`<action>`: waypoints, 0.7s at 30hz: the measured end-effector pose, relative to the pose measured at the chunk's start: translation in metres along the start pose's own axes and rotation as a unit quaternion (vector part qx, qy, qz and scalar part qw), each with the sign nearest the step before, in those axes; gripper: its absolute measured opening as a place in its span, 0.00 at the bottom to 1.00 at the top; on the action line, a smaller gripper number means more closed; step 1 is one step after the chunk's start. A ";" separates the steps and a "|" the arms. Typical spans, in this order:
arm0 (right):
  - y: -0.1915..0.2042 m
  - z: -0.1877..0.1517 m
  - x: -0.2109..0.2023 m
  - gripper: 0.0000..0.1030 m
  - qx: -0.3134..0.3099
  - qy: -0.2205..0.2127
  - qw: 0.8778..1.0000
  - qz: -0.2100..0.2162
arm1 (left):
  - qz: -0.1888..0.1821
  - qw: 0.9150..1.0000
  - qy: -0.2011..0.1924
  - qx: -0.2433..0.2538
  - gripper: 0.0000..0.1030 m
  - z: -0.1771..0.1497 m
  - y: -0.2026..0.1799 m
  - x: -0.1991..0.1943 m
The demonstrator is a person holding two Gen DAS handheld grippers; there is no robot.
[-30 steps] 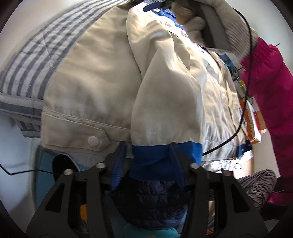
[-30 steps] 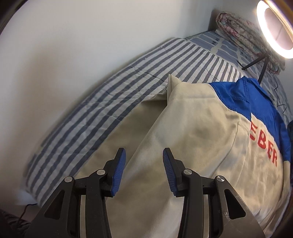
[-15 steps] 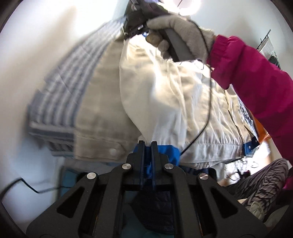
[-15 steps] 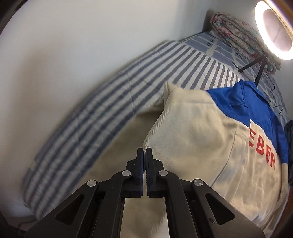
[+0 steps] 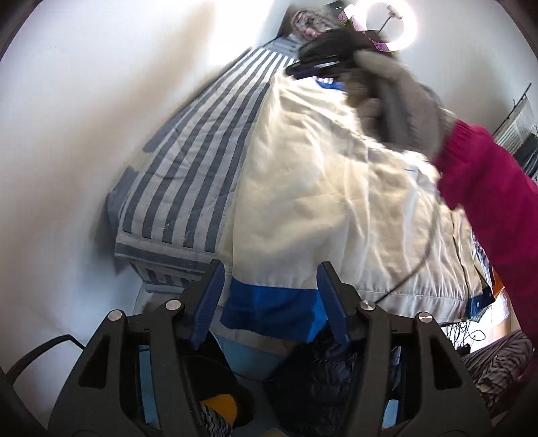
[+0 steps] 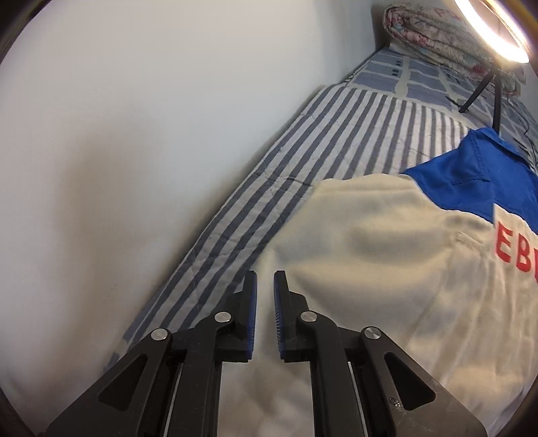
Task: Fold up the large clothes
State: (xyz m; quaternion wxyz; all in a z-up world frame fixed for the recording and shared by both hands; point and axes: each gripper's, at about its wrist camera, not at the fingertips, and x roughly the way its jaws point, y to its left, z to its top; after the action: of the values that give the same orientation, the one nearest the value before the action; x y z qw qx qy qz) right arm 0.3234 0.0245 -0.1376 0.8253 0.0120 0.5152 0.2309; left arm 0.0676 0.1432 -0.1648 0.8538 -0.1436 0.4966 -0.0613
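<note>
A cream jacket (image 5: pixel 322 188) with blue trim lies on a blue-and-white striped bed (image 5: pixel 188 168). Its folded sleeve ends in a blue cuff (image 5: pixel 272 311) hanging at the bed's near edge. My left gripper (image 5: pixel 269 299) is open, its jaws on either side of the cuff without pinching it. In the right wrist view the jacket (image 6: pixel 386 269) shows its blue shoulder (image 6: pixel 484 178) and red letters. My right gripper (image 6: pixel 265 312) is slightly open and empty, just above the cream fabric near the jacket's left side. In the left wrist view the right gripper's body shows, held by a gloved hand (image 5: pixel 396 111).
A white wall (image 6: pixel 134 134) runs along the bed's left side. A rolled floral quilt (image 6: pixel 437 37) and a ring light (image 6: pixel 494 30) on a tripod stand at the bed's far end. Dark clothes and a blue bin (image 5: pixel 248 359) sit below the bed's near edge.
Both grippers closed on the jacket half a second ago and have now opened, letting go. The sleeve now lies folded over the jacket body.
</note>
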 end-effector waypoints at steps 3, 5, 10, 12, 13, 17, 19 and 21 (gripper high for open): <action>-0.012 -0.024 -0.034 0.13 0.005 -0.011 1.000 0.021 | 0.015 1.000 0.009 -0.001 0.56 0.005 0.001 0.012; -0.021 -0.048 -0.056 0.18 0.008 -0.010 0.999 0.039 | 0.033 0.999 0.010 0.011 0.56 0.009 -0.002 0.020; -0.043 -0.128 -0.092 0.27 0.024 0.005 0.998 0.063 | 0.075 0.996 0.029 0.033 0.33 0.014 -0.007 0.043; -0.055 -0.161 -0.097 0.28 0.044 0.021 0.996 0.081 | 0.091 0.994 0.049 0.028 0.23 0.014 -0.001 0.058; -0.057 -0.177 -0.097 0.28 0.053 0.030 0.994 0.090 | 0.099 0.993 0.057 0.027 0.23 0.014 0.003 0.063; -0.050 -0.222 -0.094 0.28 0.050 0.058 0.990 0.120 | 0.111 0.991 0.061 0.043 0.23 0.011 0.000 0.064; -0.044 -0.233 -0.091 0.28 0.042 0.062 0.987 0.139 | 0.104 0.993 0.043 0.035 0.23 0.015 0.001 0.050; -0.041 -0.240 -0.088 0.28 0.034 0.063 0.984 0.165 | 0.099 0.994 0.024 0.031 0.23 0.021 -0.001 0.038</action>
State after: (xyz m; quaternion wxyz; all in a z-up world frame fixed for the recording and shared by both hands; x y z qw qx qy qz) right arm 0.1015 -0.0991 -0.1858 0.7410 0.1102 0.5643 0.3470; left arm 0.1049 0.1367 -0.1861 0.8478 -0.0655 0.5262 0.0046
